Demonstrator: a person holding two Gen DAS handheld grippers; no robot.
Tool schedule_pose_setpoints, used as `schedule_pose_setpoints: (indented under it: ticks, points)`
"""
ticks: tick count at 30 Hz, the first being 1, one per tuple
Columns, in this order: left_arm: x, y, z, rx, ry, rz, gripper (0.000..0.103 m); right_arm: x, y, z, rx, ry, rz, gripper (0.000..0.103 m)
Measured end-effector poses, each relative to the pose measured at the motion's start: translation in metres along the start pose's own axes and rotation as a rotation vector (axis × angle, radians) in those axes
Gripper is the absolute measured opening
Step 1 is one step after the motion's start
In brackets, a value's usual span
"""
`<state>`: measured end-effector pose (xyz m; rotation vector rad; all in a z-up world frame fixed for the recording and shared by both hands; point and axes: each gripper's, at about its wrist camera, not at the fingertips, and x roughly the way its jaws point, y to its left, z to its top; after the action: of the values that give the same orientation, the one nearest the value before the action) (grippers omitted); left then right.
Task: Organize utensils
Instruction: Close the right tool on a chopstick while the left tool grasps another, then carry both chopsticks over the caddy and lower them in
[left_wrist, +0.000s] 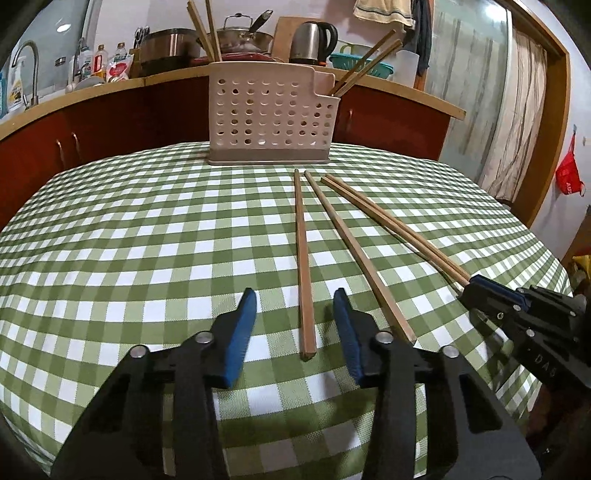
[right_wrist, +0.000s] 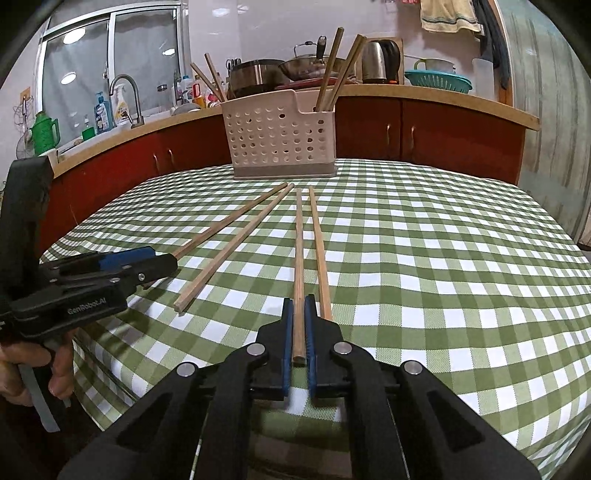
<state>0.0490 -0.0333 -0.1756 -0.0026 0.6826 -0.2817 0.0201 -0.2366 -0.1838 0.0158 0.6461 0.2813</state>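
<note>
Several wooden chopsticks lie on the green checked tablecloth. My left gripper is open, its jaws either side of the near end of one chopstick. My right gripper is shut on the near end of another chopstick; it shows in the left wrist view at the right. A second chopstick lies just beside it. The left gripper shows in the right wrist view. A perforated utensil holder stands at the table's far edge with chopsticks upright in both end compartments.
Another chopstick lies between the two grippers. Behind the table runs a counter with red cabinets, a sink tap, pots, a kettle and a teal colander. The table drops off at the near edge.
</note>
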Motion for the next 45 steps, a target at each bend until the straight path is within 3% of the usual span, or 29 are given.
schedule_pose_setpoints:
  ticks: [5, 9, 18, 33, 45]
  points:
    - [0.002, 0.0, 0.0, 0.018, 0.006, -0.018, 0.007, -0.002, 0.002, 0.002, -0.002, -0.011, 0.001, 0.007]
    - [-0.001, 0.001, 0.0, 0.026, 0.004, -0.021, 0.007, -0.008, 0.004, 0.007, -0.008, -0.03, -0.002, 0.007]
    - [-0.032, 0.011, 0.011, 0.03, -0.079, 0.011, 0.007, -0.028, 0.009, 0.024, -0.024, -0.099, -0.003, 0.007]
    - [-0.098, 0.027, 0.052, -0.005, -0.245, 0.054, 0.007, -0.073, 0.018, 0.058, -0.051, -0.229, -0.007, 0.007]
    - [-0.132, 0.029, 0.082, 0.012, -0.31, 0.06, 0.007, -0.09, 0.02, 0.083, -0.045, -0.285, 0.005, 0.007]
